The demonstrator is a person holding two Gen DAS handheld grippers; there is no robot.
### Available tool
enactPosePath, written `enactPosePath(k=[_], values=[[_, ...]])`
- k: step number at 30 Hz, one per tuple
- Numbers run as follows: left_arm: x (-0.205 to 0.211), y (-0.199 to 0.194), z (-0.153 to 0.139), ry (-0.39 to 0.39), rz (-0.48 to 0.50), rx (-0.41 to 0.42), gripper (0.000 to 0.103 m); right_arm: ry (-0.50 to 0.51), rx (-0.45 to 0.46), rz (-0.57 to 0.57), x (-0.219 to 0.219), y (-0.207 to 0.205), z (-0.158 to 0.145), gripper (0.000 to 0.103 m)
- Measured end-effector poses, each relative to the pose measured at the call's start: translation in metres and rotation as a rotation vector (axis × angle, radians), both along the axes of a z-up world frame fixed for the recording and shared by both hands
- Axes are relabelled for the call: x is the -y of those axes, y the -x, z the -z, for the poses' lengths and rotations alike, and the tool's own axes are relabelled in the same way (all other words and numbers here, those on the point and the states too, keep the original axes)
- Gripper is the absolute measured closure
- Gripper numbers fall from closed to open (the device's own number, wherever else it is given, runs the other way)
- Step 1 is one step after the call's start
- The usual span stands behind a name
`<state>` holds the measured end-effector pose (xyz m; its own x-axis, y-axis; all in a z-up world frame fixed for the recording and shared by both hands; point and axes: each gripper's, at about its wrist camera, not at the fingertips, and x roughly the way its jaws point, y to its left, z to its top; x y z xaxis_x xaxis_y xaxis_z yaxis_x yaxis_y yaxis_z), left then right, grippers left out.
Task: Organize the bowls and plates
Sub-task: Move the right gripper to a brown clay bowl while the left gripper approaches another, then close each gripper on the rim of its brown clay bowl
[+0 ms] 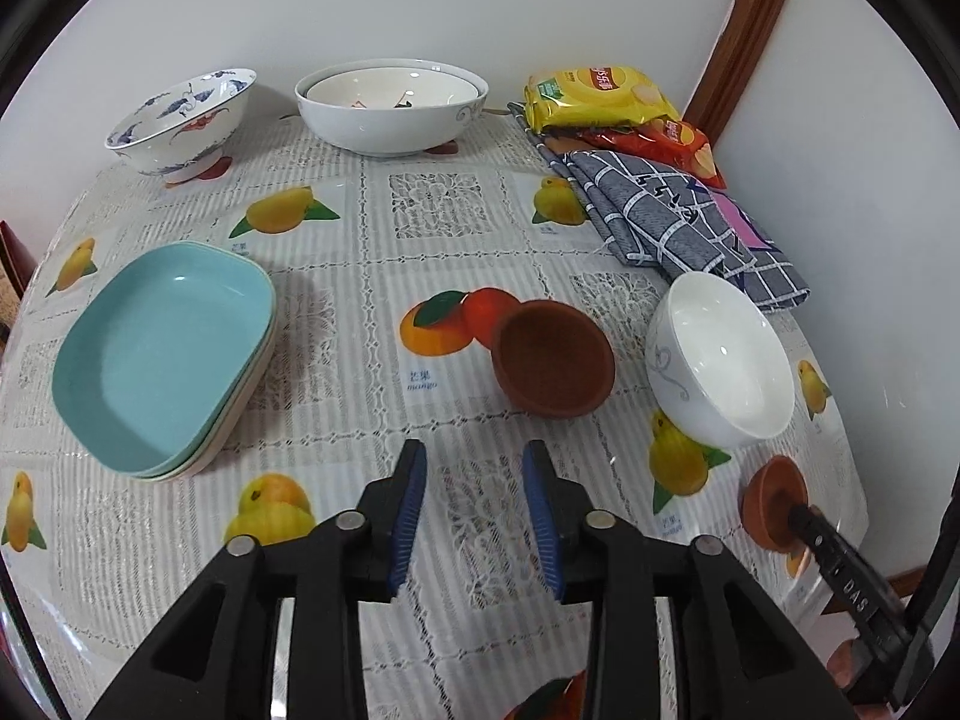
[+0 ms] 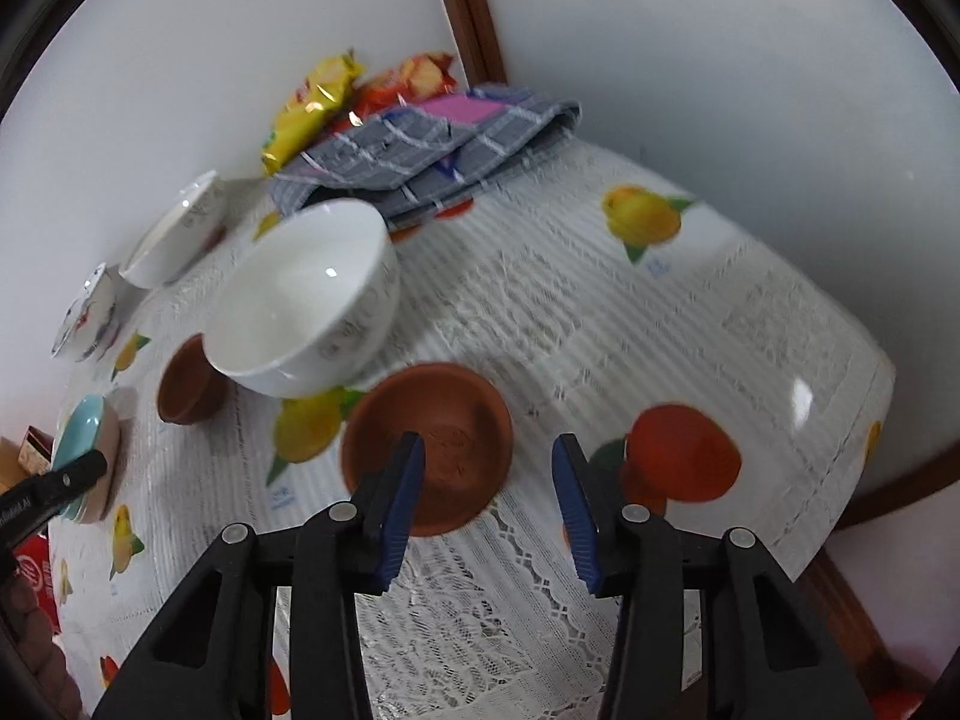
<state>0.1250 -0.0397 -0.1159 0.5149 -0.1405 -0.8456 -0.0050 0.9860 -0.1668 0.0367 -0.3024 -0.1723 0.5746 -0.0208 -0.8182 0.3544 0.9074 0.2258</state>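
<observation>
My left gripper point(image 1: 474, 462) is open and empty above the fruit-print tablecloth point(image 1: 372, 228). Ahead of it stand a small brown clay bowl point(image 1: 555, 357) and a white bowl point(image 1: 720, 360). A stack of teal plates point(image 1: 165, 354) lies to its left. A blue-patterned bowl point(image 1: 180, 120) and nested large white bowls point(image 1: 393, 108) stand at the back. My right gripper point(image 2: 489, 456) is open, its left finger over the rim of a second brown clay bowl point(image 2: 429, 444). The white bowl point(image 2: 306, 300) and the first clay bowl point(image 2: 189, 381) are beyond it.
Snack bags point(image 1: 600, 96) and a folded grey checked cloth point(image 1: 666, 210) lie at the back right by the wall. The table edge point(image 2: 840, 480) falls away at the right. A wooden door frame point(image 1: 750, 30) stands in the corner.
</observation>
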Motion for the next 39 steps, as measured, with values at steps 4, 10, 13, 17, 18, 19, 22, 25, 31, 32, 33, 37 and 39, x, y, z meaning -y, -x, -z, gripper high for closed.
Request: enactPosePath(k=[4, 10, 13, 17, 18, 19, 22, 25, 31, 32, 33, 37, 39], values=[[0.005, -0.015, 0.005, 0.005, 0.0, 0.004, 0.069, 0.008, -0.021, -0.017, -0.002, -0.005, 0.007, 0.062], [0.011, -0.039, 0.017, -0.009, -0.005, -0.008, 0.069, -0.002, -0.062, -0.009, 0.0, -0.015, 0.021, 0.063], [0.013, -0.049, 0.024, -0.012, -0.009, -0.016, 0.069, -0.008, -0.048, -0.004, 0.002, -0.013, 0.02, 0.063], [0.02, -0.06, 0.033, -0.014, 0.009, -0.034, 0.069, -0.013, -0.043, -0.001, 0.003, -0.014, 0.02, 0.063], [0.022, -0.063, 0.035, -0.018, 0.009, -0.038, 0.07, -0.014, -0.044, 0.0, 0.003, -0.015, 0.02, 0.063], [0.022, -0.064, 0.037, -0.017, 0.008, -0.039, 0.07, -0.019, -0.042, 0.003, 0.003, -0.015, 0.02, 0.063], [0.022, -0.069, 0.043, -0.002, 0.006, -0.045, 0.07, -0.034, -0.033, 0.016, 0.006, -0.014, 0.02, 0.063], [0.025, -0.074, 0.051, -0.004, 0.017, -0.065, 0.07, -0.056, -0.024, 0.034, 0.009, -0.014, 0.019, 0.063], [0.025, -0.077, 0.055, 0.009, 0.013, -0.067, 0.07, -0.038, -0.048, 0.019, 0.008, -0.018, 0.019, 0.063], [0.025, -0.076, 0.055, 0.011, 0.015, -0.065, 0.07, -0.026, -0.055, 0.015, 0.007, -0.019, 0.019, 0.063], [0.025, -0.076, 0.055, 0.01, 0.016, -0.064, 0.07, -0.013, -0.063, 0.009, 0.005, -0.021, 0.019, 0.062], [0.028, -0.076, 0.055, -0.008, 0.01, -0.055, 0.072, 0.012, -0.073, 0.004, 0.003, -0.023, 0.019, 0.062], [0.028, -0.076, 0.055, -0.017, 0.004, -0.049, 0.075, 0.008, -0.061, 0.006, 0.003, -0.023, 0.019, 0.062]])
